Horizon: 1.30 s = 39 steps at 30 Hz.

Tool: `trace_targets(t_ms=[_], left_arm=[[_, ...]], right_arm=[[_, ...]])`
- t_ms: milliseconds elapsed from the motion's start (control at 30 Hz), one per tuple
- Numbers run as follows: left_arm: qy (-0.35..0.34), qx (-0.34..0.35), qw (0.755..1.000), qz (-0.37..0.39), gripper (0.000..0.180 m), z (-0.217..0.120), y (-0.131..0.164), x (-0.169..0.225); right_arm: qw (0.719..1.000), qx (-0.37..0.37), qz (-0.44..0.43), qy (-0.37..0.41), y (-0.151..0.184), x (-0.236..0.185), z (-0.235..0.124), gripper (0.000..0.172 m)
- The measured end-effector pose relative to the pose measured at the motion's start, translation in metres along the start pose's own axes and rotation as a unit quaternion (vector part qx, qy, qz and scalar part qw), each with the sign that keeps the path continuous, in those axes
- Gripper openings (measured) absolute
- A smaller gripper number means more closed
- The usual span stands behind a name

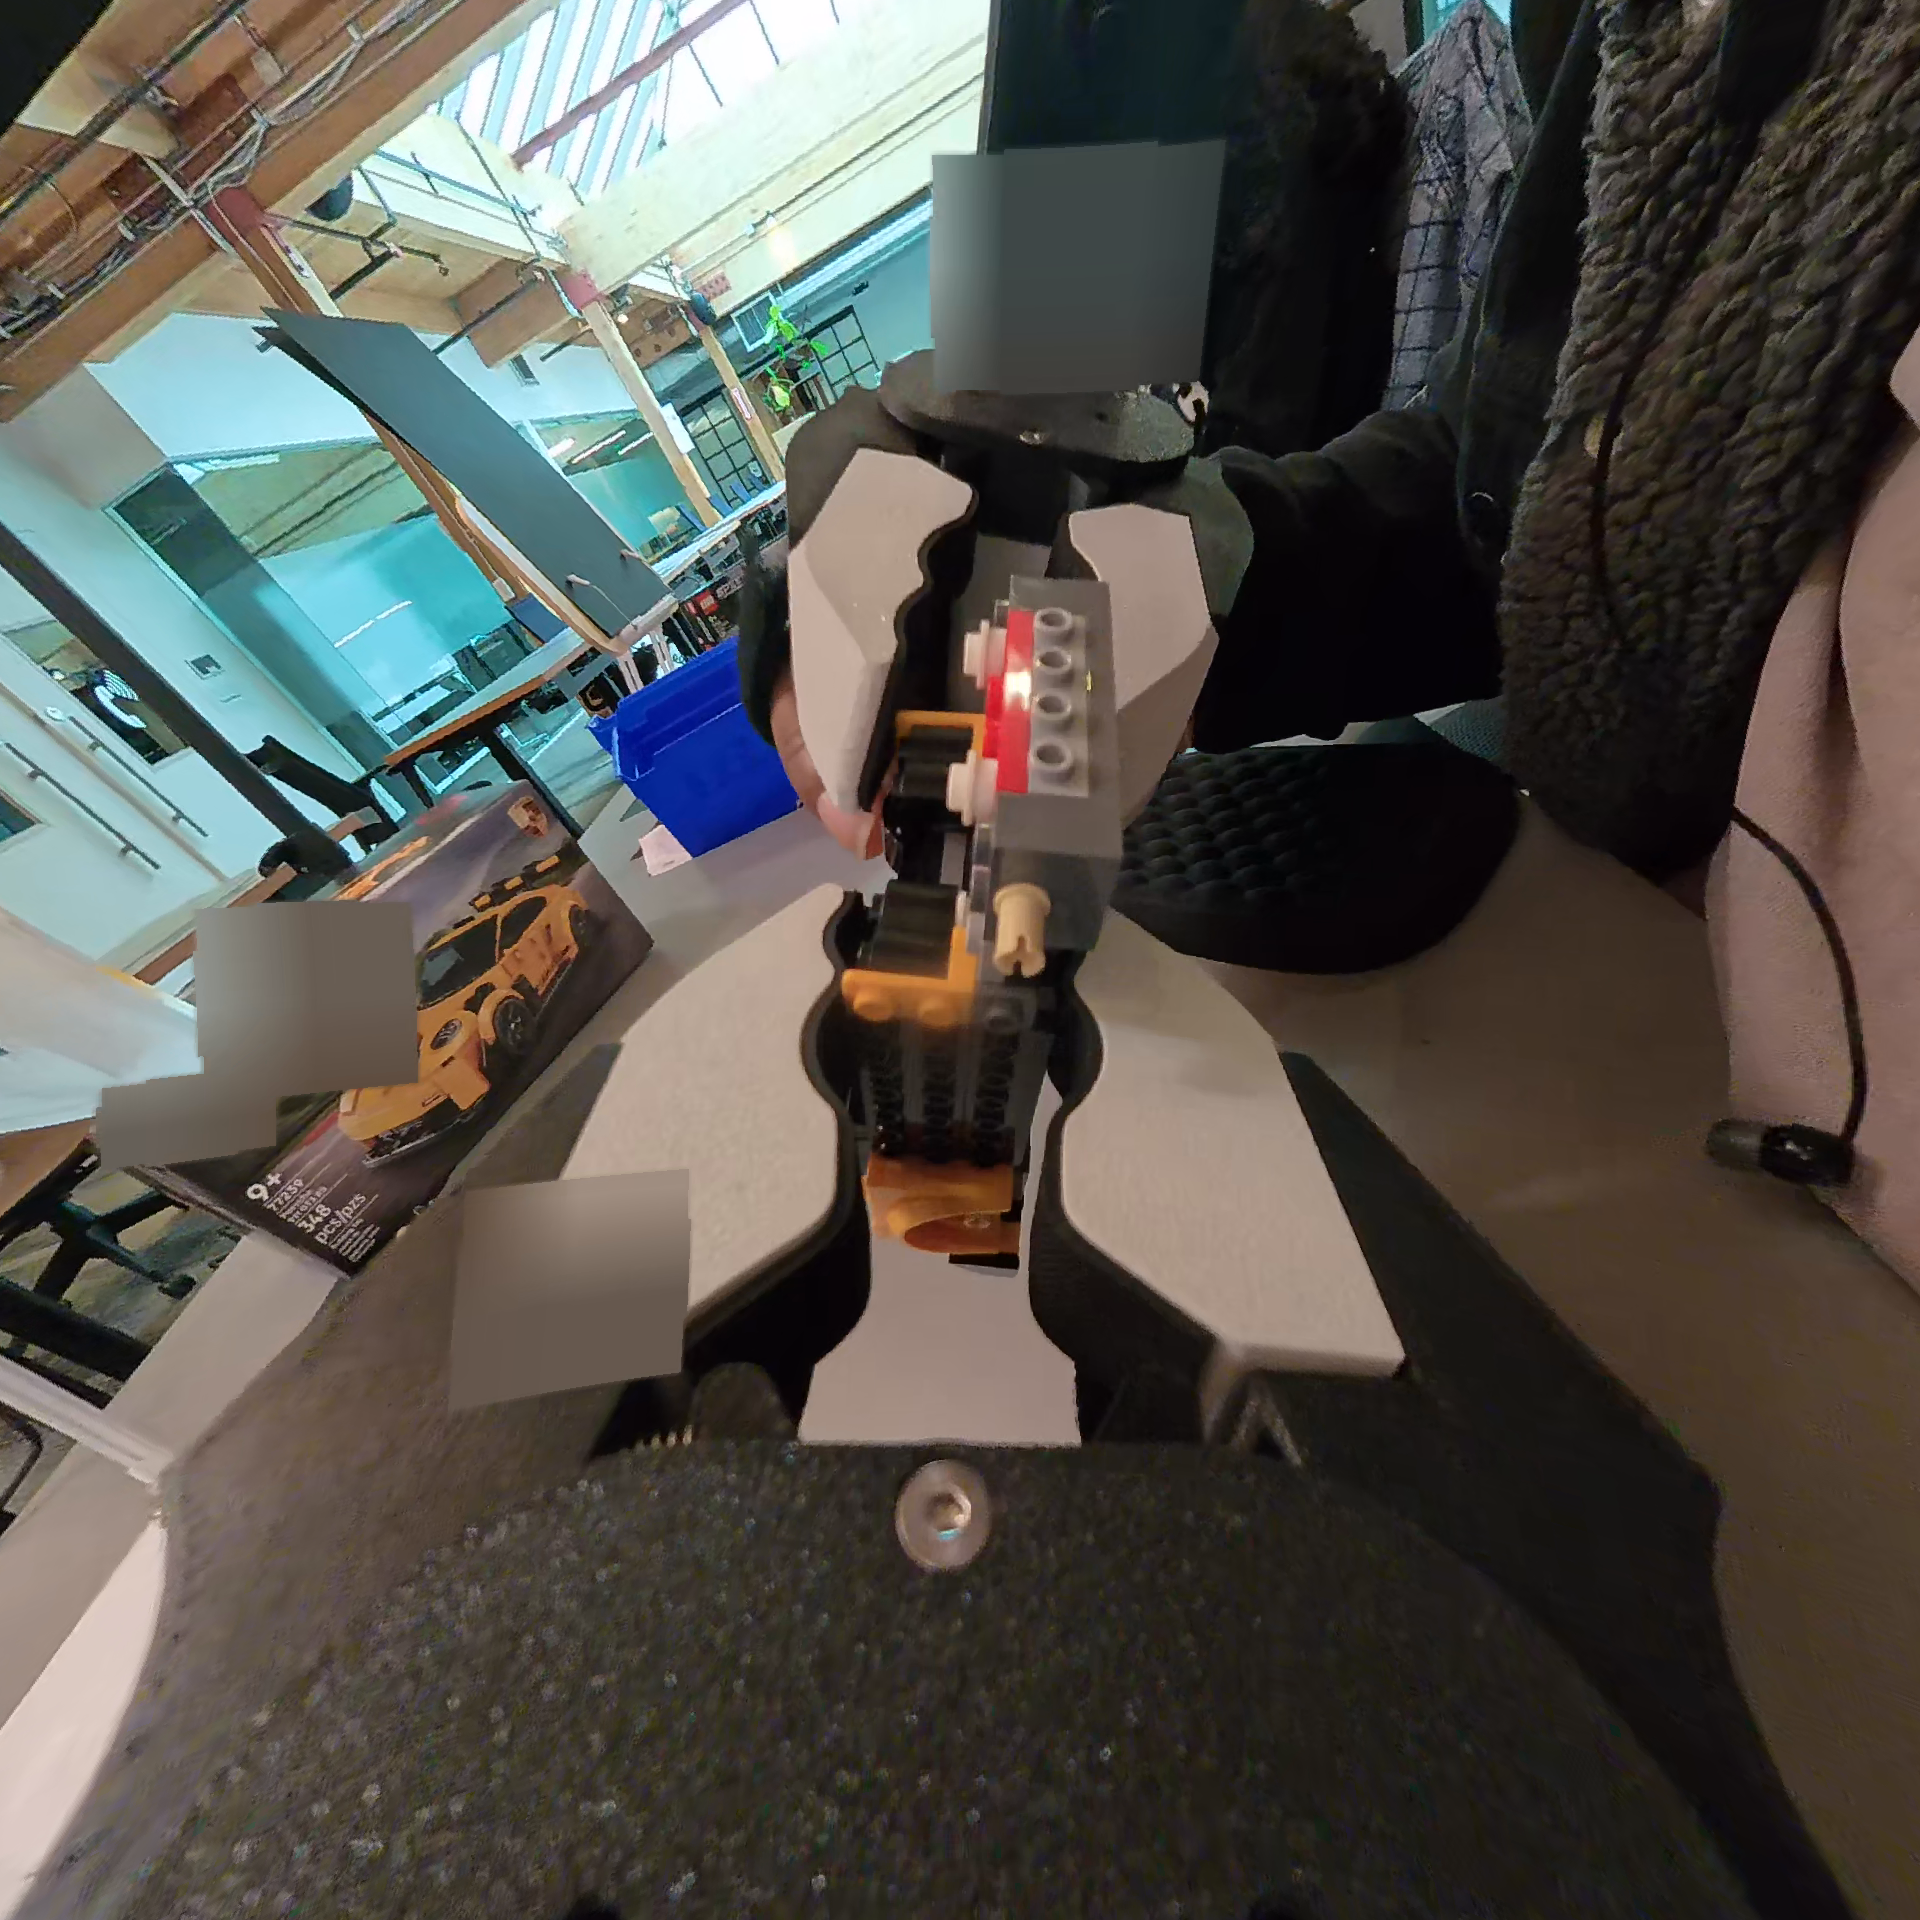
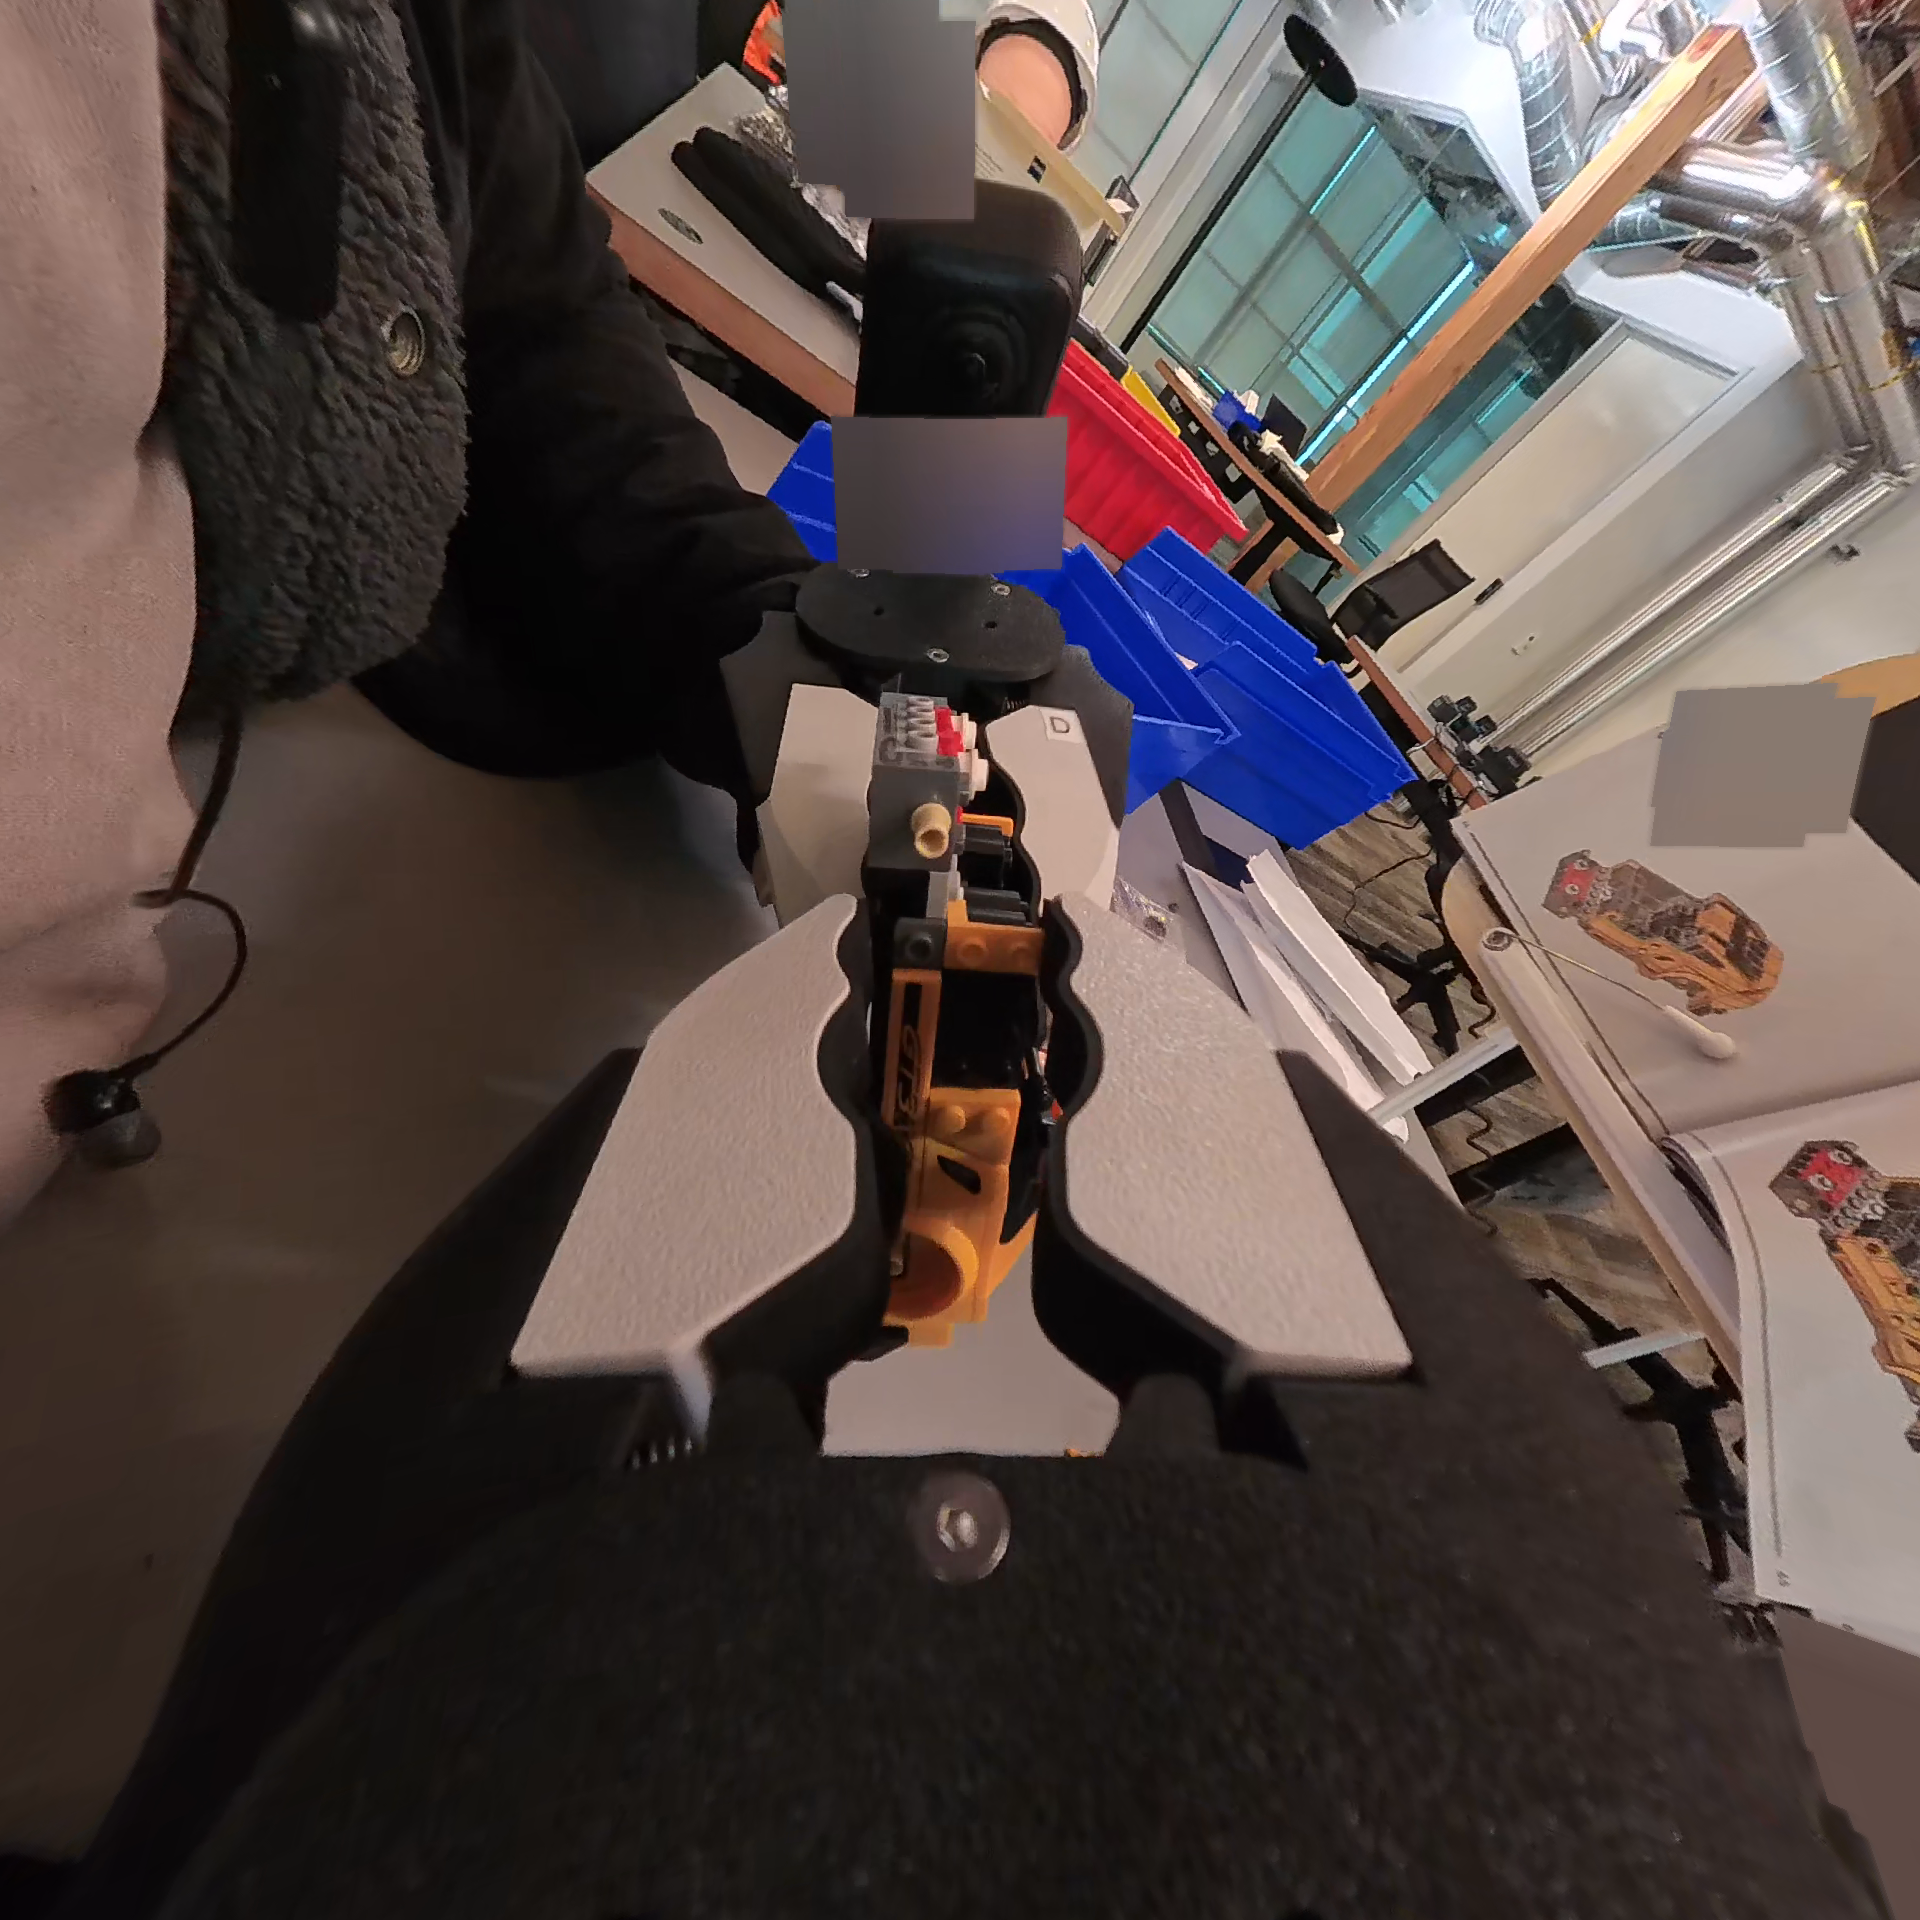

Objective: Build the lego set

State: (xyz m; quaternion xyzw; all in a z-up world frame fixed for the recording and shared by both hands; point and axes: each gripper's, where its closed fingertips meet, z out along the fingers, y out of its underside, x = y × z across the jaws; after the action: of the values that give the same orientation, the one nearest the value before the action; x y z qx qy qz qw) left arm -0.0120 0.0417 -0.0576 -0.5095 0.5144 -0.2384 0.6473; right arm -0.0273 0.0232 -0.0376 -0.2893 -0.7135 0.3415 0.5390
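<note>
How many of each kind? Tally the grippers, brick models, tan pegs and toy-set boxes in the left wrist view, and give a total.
grippers: 2, the left gripper and the right gripper
brick model: 1
tan peg: 1
toy-set box: 1
total: 5

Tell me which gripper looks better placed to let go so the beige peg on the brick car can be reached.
Probably the right gripper. Both grippers clamp the brick car from opposite ends, but the right one grips the grey end beside the beige peg, while the left gripper holds the orange end farther from it.
</note>
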Motion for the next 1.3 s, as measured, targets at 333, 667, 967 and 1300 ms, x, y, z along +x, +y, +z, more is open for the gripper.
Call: trace_targets(t_ms=[333,667,967,1300], left_arm=[[0.003,-0.031,0.999,0.043,0.033,-0.002,0.001,0.002],[0.011,-0.044,0.996,0.073,0.033,-0.004,-0.001,0.006],[0.018,-0.048,0.996,0.073,0.033,-0.003,0.001,0.009],[0.031,-0.048,0.996,0.067,0.033,-0.002,0.004,0.014]], right_arm=[[1.000,0.002,-0.023,-0.004,0.000,-0.005,0.000,0.030],[0.998,-0.016,-0.055,-0.028,-0.005,-0.012,0.004,0.033],[0.999,-0.008,-0.036,-0.025,-0.004,-0.015,0.005,0.029],[0.999,-0.010,-0.026,-0.030,-0.001,-0.020,0.005,0.029]])
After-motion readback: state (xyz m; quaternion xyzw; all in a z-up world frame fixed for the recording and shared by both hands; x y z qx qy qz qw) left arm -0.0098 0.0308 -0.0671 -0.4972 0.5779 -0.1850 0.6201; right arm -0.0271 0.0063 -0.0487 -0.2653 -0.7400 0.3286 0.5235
